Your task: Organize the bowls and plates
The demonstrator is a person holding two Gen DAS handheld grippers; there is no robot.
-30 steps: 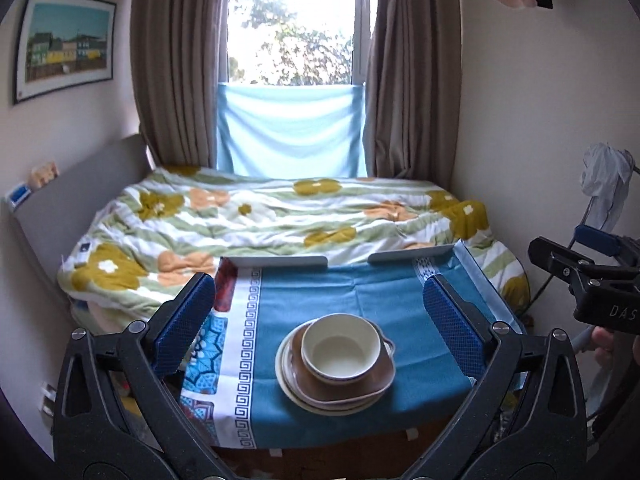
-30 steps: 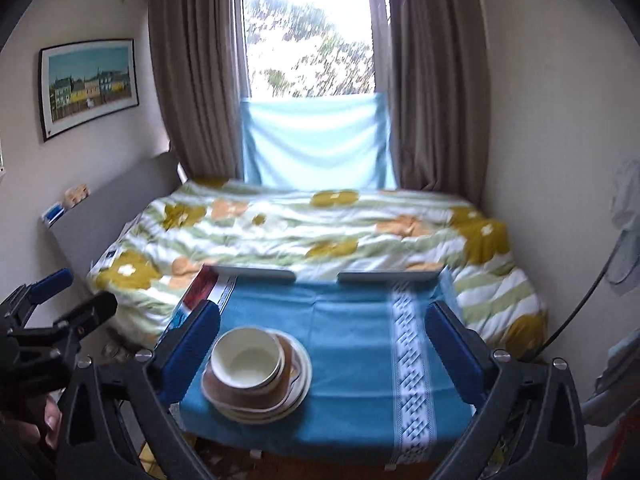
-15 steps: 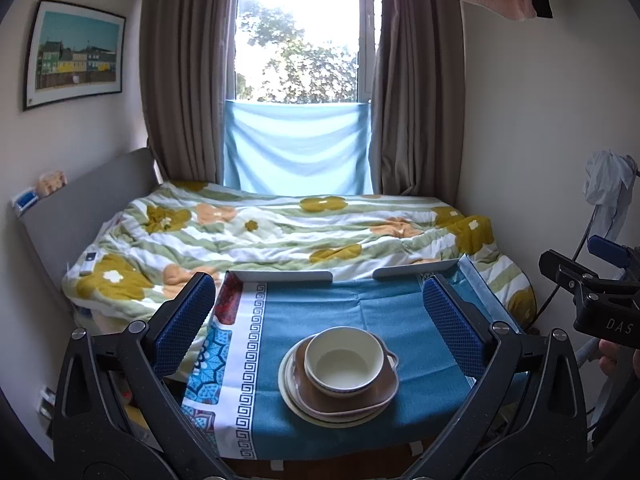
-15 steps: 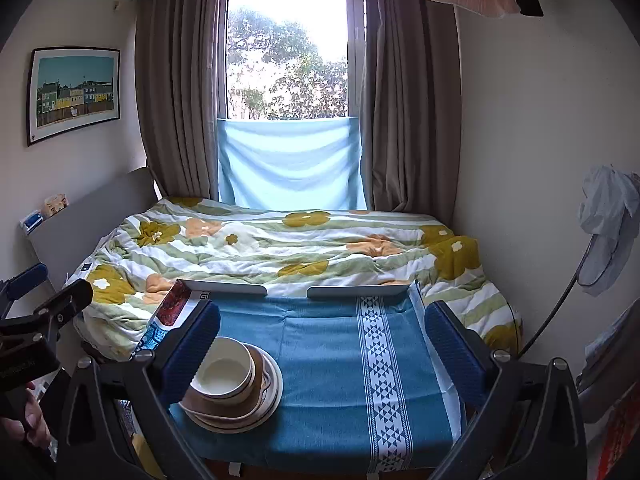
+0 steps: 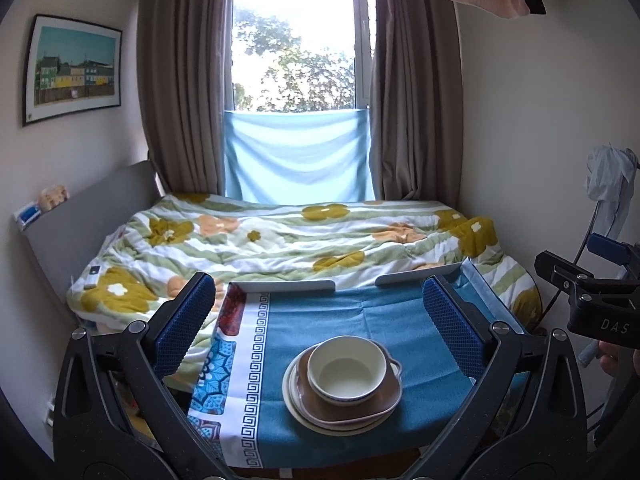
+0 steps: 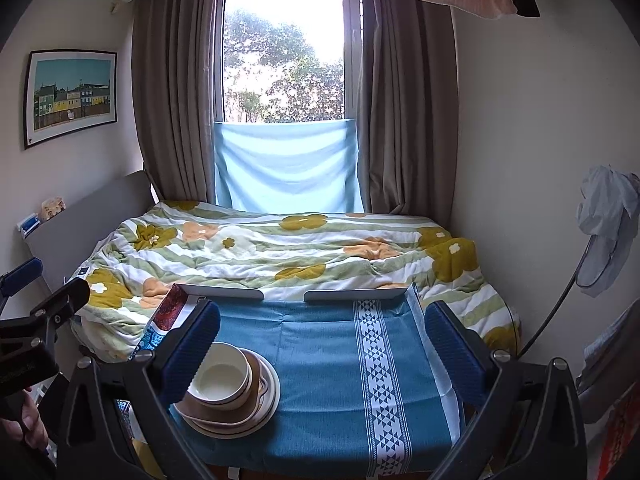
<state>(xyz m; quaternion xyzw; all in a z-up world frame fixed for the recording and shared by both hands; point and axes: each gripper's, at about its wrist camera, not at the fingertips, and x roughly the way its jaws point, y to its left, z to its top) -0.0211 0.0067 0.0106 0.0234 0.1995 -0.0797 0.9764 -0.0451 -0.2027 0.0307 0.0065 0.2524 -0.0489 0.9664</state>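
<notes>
Left gripper (image 5: 318, 330) held level above near edge of worktop (image 5: 352, 316), blue-padded fingers (image 5: 182, 322) spread wide, released, gripping nothing. Right gripper (image 6: 320, 346) held likewise, level, fingers (image 6: 452, 350) spread wide and released. In left wrist view: cream bowl (image 5: 346, 368) at 6 o'clock between the fingers, nested on brown dish (image 5: 384, 398), itself on cream plate (image 5: 290, 392); stack resting on blue cloth (image 5: 360, 320). In right wrist view: same stack at 7 o'clock, bowl (image 6: 222, 376) partly hidden behind left finger. Bed (image 6: 280, 248) beyond worktop at 12 o'clock. Other gripper visible at frame edge in each view, at 3 and at 9 o'clock.
</notes>
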